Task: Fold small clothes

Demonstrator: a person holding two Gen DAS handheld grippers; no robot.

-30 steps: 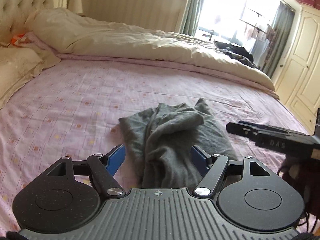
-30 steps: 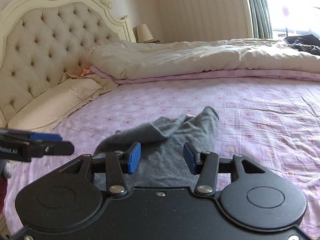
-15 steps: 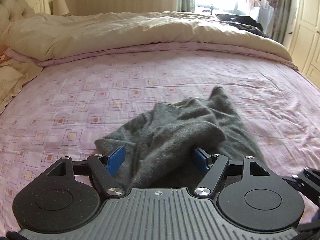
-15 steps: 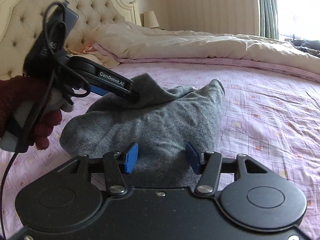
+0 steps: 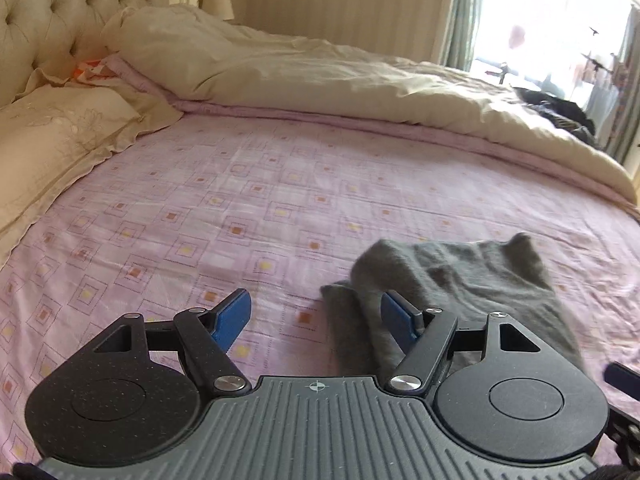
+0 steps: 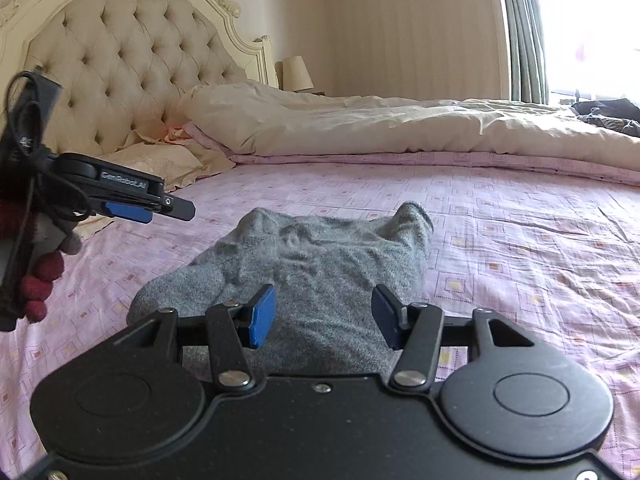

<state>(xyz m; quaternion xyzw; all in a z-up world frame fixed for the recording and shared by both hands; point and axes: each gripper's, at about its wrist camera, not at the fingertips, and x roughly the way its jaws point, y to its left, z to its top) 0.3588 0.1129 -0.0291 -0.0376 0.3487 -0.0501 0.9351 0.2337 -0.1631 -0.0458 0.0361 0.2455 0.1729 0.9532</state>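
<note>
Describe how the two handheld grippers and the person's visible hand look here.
Both grippers are black, with round discs, linkage arms and blue finger pads. The left gripper has a ribbed grey body, white "GenRobot.AI" lettering and a black cable. The right gripper has a smooth black body. The hand wears a dark red glove.

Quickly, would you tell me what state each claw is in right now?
Left claw: open, holding nothing, beside the grey garment.
Right claw: open, low over the grey garment, not gripping it.
</note>
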